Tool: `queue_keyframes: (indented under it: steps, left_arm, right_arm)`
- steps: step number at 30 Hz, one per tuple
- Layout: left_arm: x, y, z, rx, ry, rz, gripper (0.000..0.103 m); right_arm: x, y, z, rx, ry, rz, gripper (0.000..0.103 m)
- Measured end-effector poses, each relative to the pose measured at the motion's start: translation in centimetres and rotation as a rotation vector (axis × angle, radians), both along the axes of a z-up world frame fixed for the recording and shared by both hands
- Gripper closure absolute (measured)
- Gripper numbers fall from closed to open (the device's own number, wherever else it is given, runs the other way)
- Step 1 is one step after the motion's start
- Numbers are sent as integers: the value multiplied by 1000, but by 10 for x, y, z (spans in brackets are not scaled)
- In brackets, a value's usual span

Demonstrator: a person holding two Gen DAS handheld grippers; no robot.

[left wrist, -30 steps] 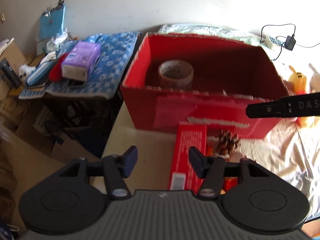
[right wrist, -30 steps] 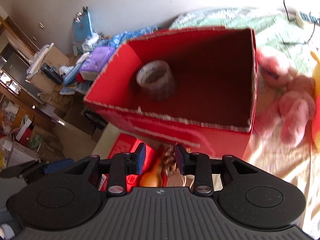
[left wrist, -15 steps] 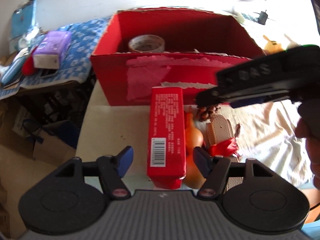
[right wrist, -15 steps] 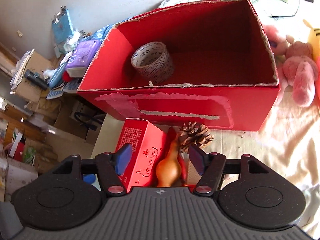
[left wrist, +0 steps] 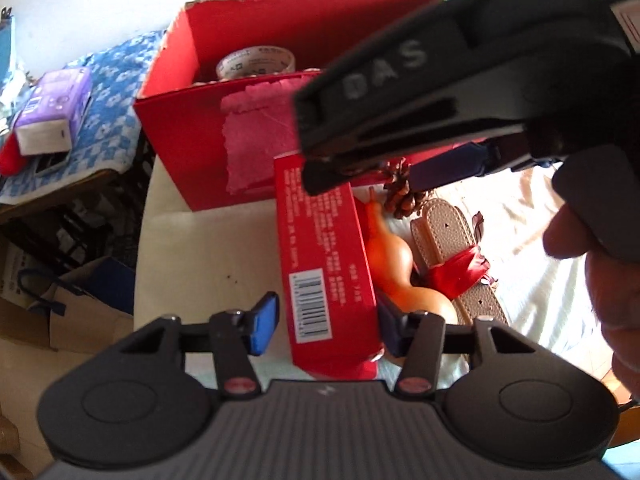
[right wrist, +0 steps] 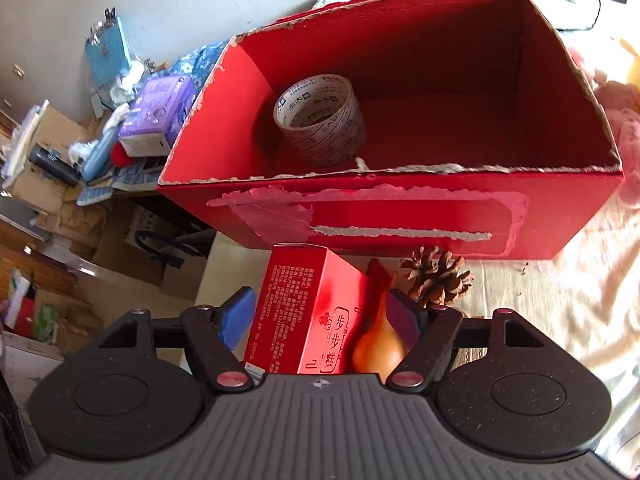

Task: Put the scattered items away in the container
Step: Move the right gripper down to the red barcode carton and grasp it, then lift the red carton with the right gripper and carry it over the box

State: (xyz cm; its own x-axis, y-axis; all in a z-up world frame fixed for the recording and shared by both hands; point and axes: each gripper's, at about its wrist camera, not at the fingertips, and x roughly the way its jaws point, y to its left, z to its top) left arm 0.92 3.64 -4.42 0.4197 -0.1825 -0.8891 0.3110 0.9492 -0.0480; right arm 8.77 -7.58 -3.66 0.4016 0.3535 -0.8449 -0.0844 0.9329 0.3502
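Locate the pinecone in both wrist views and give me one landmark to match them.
Left wrist: pinecone right of centre, partly hidden by the right gripper, beside the gourd.
Right wrist: pinecone lower centre-right, before the red cardboard box.
Shared landmark: tape roll inside the box.

Harsh daylight from the right, fisheye warp in both views.
Left wrist view: wall (left wrist: 100,8) and bedsheet (left wrist: 532,216) blown out white; right gripper (left wrist: 436,92) close to lens, soft and dark w/ blurred lettering. Right wrist view: sheet (right wrist: 560,320) overexposed, red box (right wrist: 400,216) interior in deep shadow, glare patch on red carton (right wrist: 316,312). Edges bend and smear, corners vignetted black.
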Motion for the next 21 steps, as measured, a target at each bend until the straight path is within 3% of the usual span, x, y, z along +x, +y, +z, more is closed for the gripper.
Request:
queue_keyframes:
  steps: [5,18,21]
  left_arm:
    - [0,-1,-5,-12,11,-26,54]
    - [-8,-5,-5,14,-25,-79,57]
    - [-9,-5,-4,12,-32,-89,57]
  right_arm:
    - [5,10,-7,-10,34,22,26]
    - [7,19,-18,-41,78,26,27]
    - [8,22,-19,-44,78,56,37]
